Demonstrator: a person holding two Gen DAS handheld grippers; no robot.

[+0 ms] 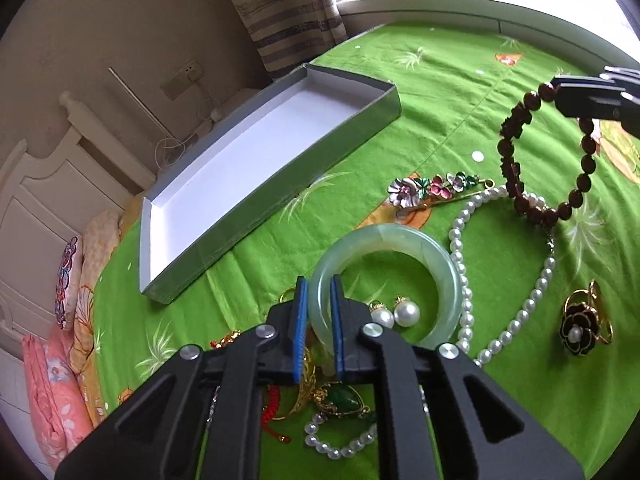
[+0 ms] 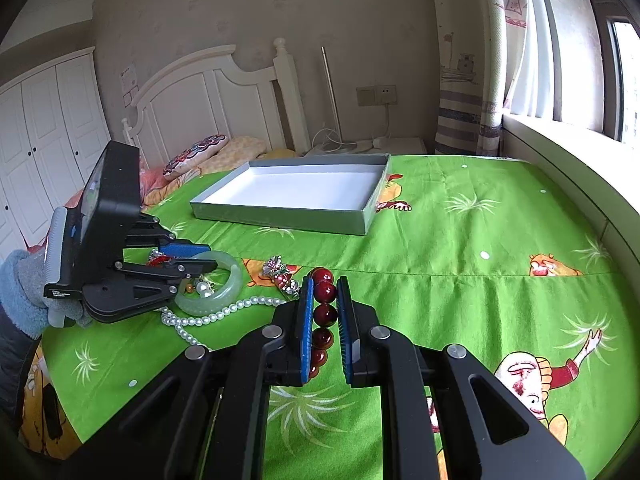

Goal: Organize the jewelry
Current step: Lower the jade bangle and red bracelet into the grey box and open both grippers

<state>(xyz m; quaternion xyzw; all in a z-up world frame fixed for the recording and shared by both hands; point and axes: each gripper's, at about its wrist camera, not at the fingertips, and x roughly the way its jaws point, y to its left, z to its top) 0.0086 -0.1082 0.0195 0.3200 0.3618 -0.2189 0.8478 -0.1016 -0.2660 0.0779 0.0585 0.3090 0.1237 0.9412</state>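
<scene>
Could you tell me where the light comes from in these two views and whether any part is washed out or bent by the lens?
Right wrist view: daylight enters from the window at right, which is overexposed; the bedspread is evenly lit. Left wrist view: the top right corner is blown out, and the fisheye curves the straight edges of the gray box. Both views are sharp, with dark vignetted corners.

A bright green bedsheet carries pale grass tufts, white dots and orange cartoon figures. The shallow cardboard box is grey outside and white inside. The smooth stone bangle is pale milky green, the round-bead bracelet dark reddish-brown, the long pearl necklace white. The gripper pads are blue.
</scene>
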